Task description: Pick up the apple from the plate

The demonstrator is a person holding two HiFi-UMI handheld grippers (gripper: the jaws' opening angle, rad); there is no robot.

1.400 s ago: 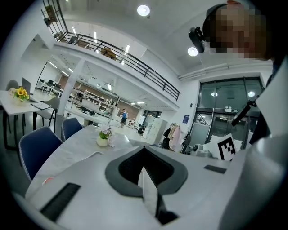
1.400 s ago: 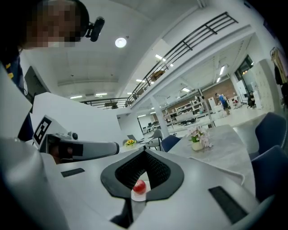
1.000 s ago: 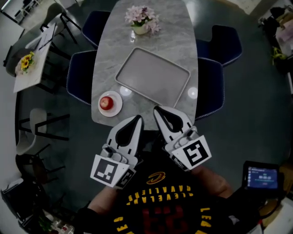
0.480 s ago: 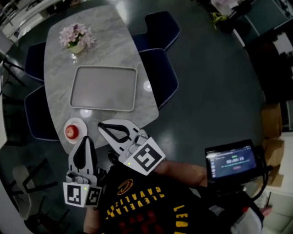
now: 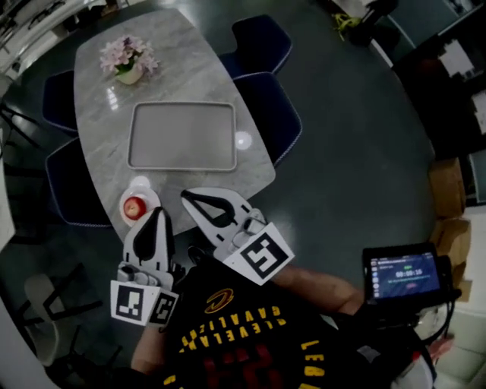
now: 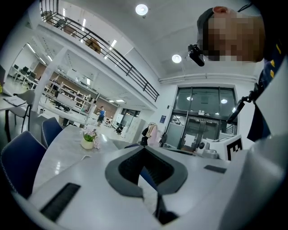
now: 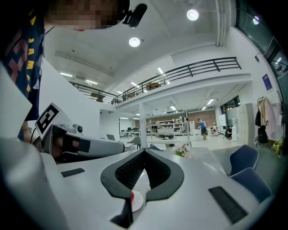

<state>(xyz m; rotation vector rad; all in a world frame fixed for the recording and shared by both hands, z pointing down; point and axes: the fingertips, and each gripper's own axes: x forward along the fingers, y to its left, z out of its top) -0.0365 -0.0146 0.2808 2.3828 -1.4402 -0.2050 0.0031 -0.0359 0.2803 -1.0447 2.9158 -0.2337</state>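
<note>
"How do the jaws of the left gripper [image 6: 145, 149] stand?"

"Together, tips meeting at the far end, nothing clamped. Through the hollow between the dark pads [image 6: 128, 166] shows only a scrap of blue seat [image 6: 146, 174] and pale tabletop."

"And past them?"

"A grey marble table [image 6: 67, 155] with a flower pot [image 6: 89, 140] upright on it, and two blue chairs [image 6: 18, 161] along its left edge. Behind are glass doors [image 6: 204, 126], a railed balcony [image 6: 112, 54] and round ceiling lights [image 6: 141, 9]."

Open-plan office hall — mezzanine railing [image 7: 193, 67], glass doors [image 6: 204, 119].
</note>
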